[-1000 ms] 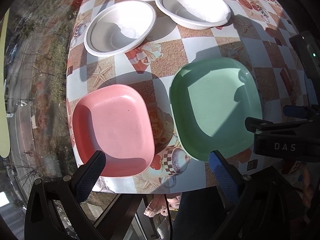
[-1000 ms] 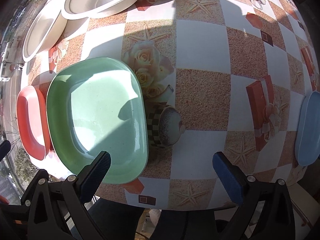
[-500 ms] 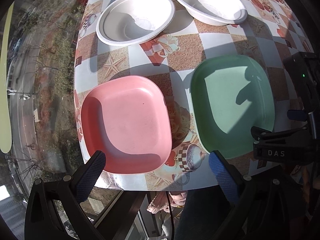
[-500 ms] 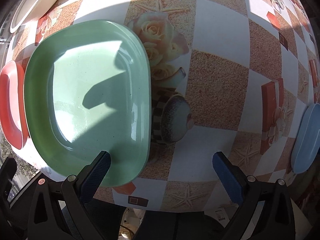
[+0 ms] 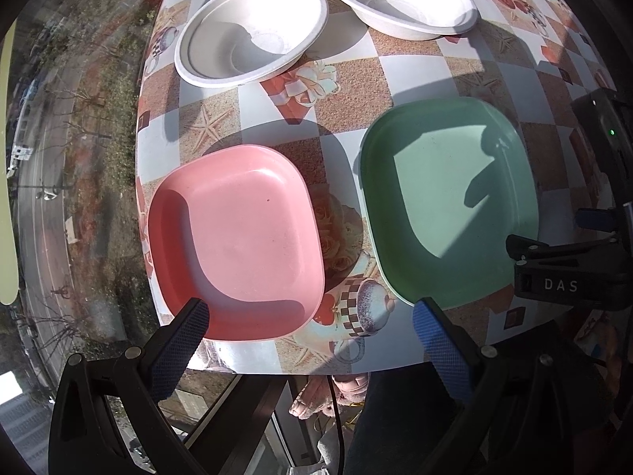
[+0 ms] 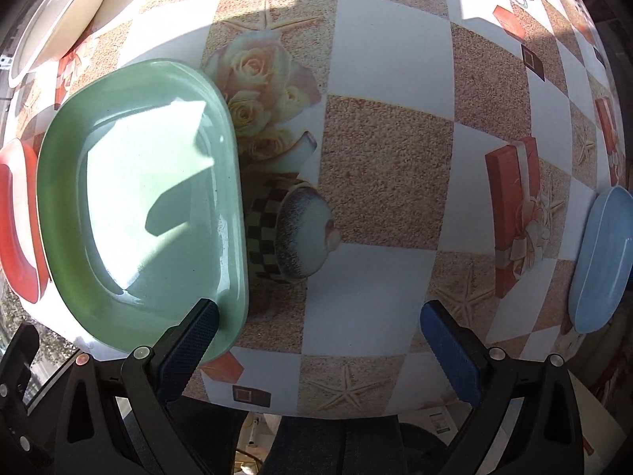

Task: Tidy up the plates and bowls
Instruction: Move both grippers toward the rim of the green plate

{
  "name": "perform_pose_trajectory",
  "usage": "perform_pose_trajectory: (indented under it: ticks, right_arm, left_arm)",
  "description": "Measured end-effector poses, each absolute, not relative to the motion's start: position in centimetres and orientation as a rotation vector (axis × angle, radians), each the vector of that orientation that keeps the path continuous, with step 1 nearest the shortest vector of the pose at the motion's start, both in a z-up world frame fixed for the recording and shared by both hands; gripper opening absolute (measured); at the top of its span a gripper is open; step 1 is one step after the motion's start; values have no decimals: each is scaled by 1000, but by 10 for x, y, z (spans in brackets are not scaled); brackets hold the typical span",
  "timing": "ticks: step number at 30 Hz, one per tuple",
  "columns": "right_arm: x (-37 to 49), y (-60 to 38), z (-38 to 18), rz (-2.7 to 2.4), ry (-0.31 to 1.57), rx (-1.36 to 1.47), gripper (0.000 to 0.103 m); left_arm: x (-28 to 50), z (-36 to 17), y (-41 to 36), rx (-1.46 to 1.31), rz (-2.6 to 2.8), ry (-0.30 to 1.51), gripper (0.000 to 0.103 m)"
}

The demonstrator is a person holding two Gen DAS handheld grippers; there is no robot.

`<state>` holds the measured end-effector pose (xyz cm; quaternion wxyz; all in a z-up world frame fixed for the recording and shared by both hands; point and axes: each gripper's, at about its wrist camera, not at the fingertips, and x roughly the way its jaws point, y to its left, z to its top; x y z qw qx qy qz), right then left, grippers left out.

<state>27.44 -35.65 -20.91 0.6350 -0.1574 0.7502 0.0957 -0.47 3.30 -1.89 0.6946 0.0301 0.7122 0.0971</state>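
A pink square plate [image 5: 237, 241] lies at the table's near left corner, and a green plate [image 5: 447, 202] sits to its right. My left gripper [image 5: 308, 336] hovers open over the near edge, its left finger above the pink plate's front rim. In the right wrist view the green plate [image 6: 142, 206] fills the left side, the pink plate [image 6: 18, 221] shows as a sliver beyond it, and a blue plate [image 6: 601, 257] lies at the far right. My right gripper [image 6: 316, 332] is open, its left finger over the green plate's near corner. White bowls [image 5: 253, 31] [image 5: 403, 0] stand farther back.
The table [image 6: 387, 79] carries a checkered cloth printed with roses, starfish and teapots. Its near edge runs just under both grippers. The right gripper's body [image 5: 569, 273] shows at the right edge of the left wrist view. A window with a street far below lies to the left.
Both grippers have dropped closer to the table. The left view has shifted left, bringing the pink plate toward the centre. The right gripper has closed in on the green plate's near corner.
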Motion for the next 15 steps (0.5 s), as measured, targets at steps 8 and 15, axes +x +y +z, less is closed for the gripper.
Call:
perform_pose_trajectory:
  ticks: [8, 15]
  right_arm:
    - [270, -368, -201, 203, 1706, -333, 102]
    - [278, -393, -193, 144, 1696, -290, 103]
  left_arm:
    - [-5, -21, 27, 82, 208, 1599, 103]
    - [-4, -20, 25, 86, 197, 1617, 103]
